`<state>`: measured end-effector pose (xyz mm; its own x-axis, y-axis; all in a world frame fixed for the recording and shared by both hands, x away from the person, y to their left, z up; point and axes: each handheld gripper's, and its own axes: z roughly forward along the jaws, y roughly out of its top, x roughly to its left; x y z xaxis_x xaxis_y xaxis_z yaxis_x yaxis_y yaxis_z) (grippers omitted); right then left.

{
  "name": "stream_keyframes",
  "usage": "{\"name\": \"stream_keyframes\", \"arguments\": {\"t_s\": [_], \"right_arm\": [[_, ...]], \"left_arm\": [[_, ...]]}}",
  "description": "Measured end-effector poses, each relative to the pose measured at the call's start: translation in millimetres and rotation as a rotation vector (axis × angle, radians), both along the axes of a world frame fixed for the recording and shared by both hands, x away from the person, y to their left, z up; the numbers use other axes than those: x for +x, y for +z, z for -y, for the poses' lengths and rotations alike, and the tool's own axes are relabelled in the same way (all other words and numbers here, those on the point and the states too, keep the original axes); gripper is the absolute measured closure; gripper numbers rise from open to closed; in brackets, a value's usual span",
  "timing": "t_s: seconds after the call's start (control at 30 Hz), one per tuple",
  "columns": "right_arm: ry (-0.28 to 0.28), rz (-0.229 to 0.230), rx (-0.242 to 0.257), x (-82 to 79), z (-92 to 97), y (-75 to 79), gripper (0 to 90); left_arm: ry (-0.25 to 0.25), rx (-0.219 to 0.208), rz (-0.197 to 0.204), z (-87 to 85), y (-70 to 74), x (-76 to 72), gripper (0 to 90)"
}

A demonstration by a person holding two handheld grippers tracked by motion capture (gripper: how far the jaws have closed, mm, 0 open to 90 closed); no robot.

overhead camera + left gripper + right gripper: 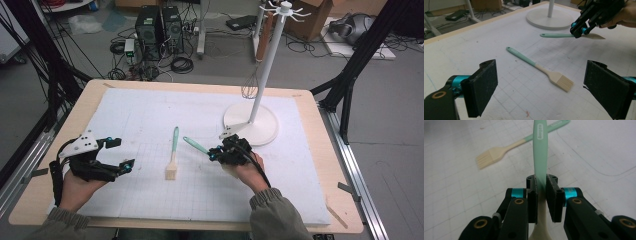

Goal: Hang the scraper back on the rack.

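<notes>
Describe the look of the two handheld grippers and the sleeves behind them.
Both grippers are black linkage frames with teal metal collars and brass-coloured pivot rings. The left gripper carries a grey three-cornered plate on top, and its fingers are flat black rectangular pads. The right gripper has the same build, with a black cable trailing back along the hand. Both sleeves are olive green with ribbed cuffs.

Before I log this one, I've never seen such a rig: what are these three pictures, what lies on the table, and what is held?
A person holds a two-jaw gripper in each hand. One camera looks down from above; the other two ride on the grippers. The right gripper is shut on a spatula with a teal handle, clear of the mat. The left gripper waits with its jaws wide open, holding nothing. On the white gridded mat lie a pastry brush and a white hanging stand that carries a whisk.
</notes>
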<state>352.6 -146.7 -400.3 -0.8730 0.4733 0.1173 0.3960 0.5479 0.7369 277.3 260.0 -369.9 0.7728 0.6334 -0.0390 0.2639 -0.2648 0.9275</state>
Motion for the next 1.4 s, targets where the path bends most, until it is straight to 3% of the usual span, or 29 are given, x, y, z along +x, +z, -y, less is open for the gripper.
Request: {"name": "stream_keyframes", "arguments": {"t_s": [0.17, 0.37, 0.77, 1.4], "right_arm": [[0.040, 0.014, 0.021, -9.6, -1.1, 7.9, 80.8], [0.079, 0.031, 0.044, -22.8, -1.3, 16.3, 80.8], [0.159, 0.071, 0.056, -44.3, -5.3, 30.4, 80.8], [0.264, 0.082, 0.081, -60.0, -18.5, 36.7, 80.7]], "left_arm": [[-0.025, -0.001, -0.014, 4.7, -1.2, 0.5, 15.1], [-0.058, 0.003, -0.003, 15.5, 0.8, -0.1, 20.4], [-0.168, 0.015, -0.014, 41.3, 3.1, 3.4, 28.2], [-0.280, 0.040, -0.022, 64.9, 4.6, 3.8, 37.4]]}}
